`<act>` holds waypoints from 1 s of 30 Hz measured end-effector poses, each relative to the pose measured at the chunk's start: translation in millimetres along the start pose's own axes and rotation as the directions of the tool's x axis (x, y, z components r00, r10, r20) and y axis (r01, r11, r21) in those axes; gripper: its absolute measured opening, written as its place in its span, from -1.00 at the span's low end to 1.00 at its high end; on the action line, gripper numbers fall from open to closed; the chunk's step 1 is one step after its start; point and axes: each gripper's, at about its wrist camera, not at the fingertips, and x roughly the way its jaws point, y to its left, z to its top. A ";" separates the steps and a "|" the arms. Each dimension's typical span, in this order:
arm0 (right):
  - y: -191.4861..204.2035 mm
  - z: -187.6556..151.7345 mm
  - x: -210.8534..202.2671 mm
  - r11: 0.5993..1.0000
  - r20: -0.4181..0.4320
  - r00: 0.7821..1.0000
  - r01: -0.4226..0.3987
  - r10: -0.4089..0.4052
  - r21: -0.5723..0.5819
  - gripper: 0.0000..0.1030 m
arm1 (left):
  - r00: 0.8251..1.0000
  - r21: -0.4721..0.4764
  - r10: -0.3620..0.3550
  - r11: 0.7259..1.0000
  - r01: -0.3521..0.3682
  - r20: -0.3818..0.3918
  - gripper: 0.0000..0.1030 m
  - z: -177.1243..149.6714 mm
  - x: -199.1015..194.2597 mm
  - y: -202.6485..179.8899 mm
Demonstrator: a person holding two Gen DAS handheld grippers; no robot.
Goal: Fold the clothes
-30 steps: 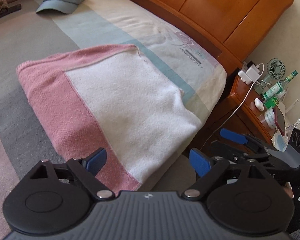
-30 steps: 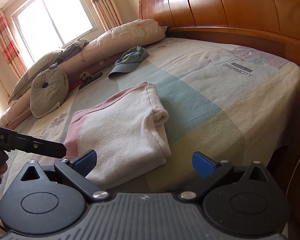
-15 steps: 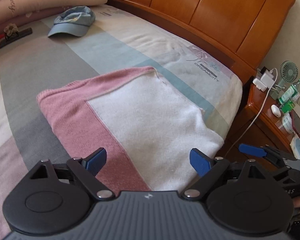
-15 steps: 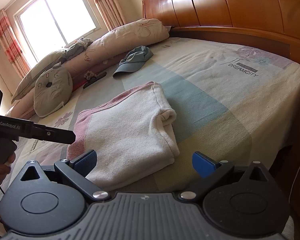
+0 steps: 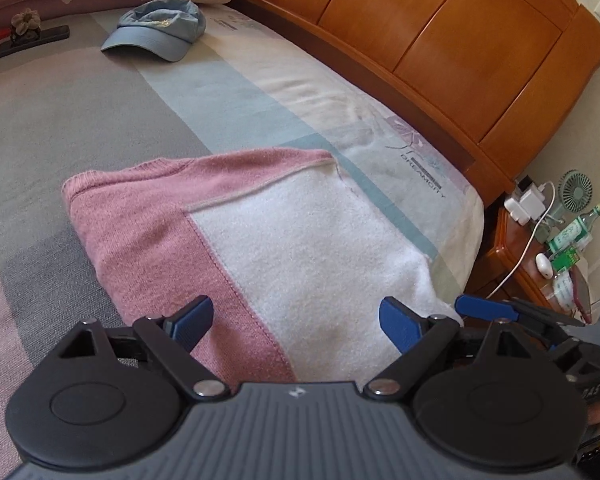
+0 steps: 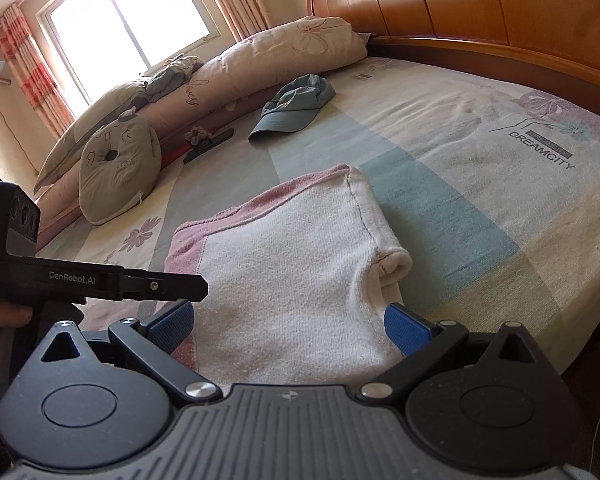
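So the pink and white sweater (image 5: 284,248) is lying on the bed (image 5: 100,128), near the edge closest to the person, and it already looks folded into a compact rectangle, pink band on the left, white panel across the middle, a rolled sleeve end (image 6: 396,266) poking out on the right side. My read is the folding is basically done, or there's one last fold left, hard to say which. Going left to right: the left gripper (image 5: 296,322) is hanging over the near edge with its jaws spread wide and nothing in them, blue pads clear of the knit. The right gripper (image 6: 288,322) sits beside it, jaws just as wide, also empty, hovering over the white part. If another fold is coming, both would need to drop to the near hem and pinch it together. Blue cap (image 5: 156,28) farther up the bed is untouched.
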 end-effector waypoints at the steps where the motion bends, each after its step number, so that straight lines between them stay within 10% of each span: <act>1: 1.9 3.4 4.4 1.000 -0.005 1.000 -0.007 0.007 -0.011 1.00 | 1.000 -0.003 -0.008 1.000 0.008 0.012 0.75 1.7 -2.4 0.3; 18: -4.1 33.1 40.4 0.996 -0.082 0.997 -0.020 0.013 -0.087 1.00 | 0.993 -0.049 -0.111 0.992 0.113 0.023 0.76 15.7 10.0 5.7; 30: -40.2 56.7 32.3 0.998 -0.122 0.991 -0.059 0.057 -0.009 1.00 | 0.999 -0.150 0.003 0.989 0.004 0.042 0.75 20.1 -11.5 33.6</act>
